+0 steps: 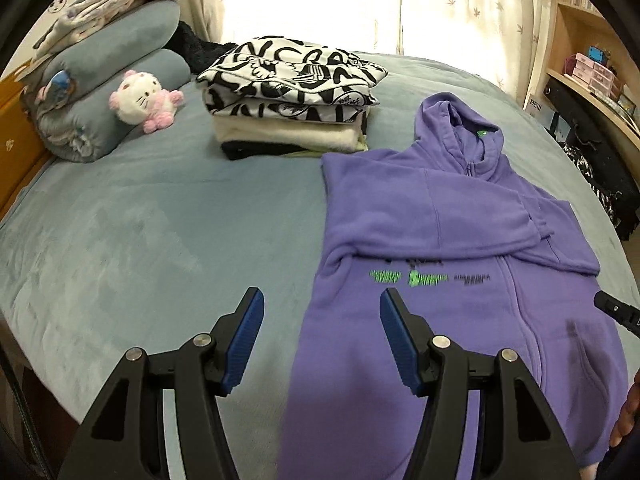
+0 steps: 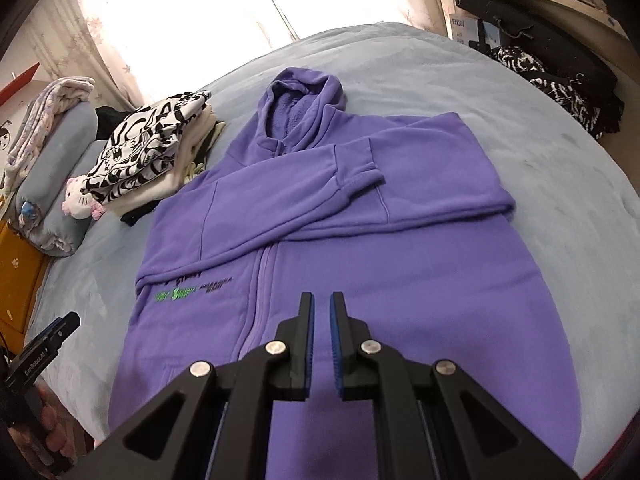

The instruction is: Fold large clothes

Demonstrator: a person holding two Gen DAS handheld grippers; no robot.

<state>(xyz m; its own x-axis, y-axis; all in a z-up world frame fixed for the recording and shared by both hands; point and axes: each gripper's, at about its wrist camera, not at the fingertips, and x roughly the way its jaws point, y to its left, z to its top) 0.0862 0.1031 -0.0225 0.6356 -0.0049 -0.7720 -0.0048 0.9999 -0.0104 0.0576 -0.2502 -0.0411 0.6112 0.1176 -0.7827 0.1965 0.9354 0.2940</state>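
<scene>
A purple zip hoodie [image 1: 440, 220] [image 2: 340, 240] lies front up on the grey-blue bed, hood pointing away from me. Both sleeves are folded across its chest, above green and black lettering [image 2: 188, 294]. My left gripper [image 1: 321, 294] hovers open over the hoodie's left edge near the hem, with nothing between its blue pads. My right gripper [image 2: 321, 297] hangs above the lower front just right of the zip, its jaws shut and nothing in them. One of its fingers [image 1: 614, 310] shows at the right edge of the left wrist view.
A stack of folded clothes [image 1: 288, 100] [image 2: 152, 152], black-and-white print on top, sits left of the hood. A pink-and-white plush toy [image 1: 140, 100] leans on rolled grey bedding [image 1: 120, 80]. Bare bed cover [image 1: 140, 240] spreads to the left. Shelves [image 1: 592, 72] and dark clothing [image 2: 560, 92] stand at the right.
</scene>
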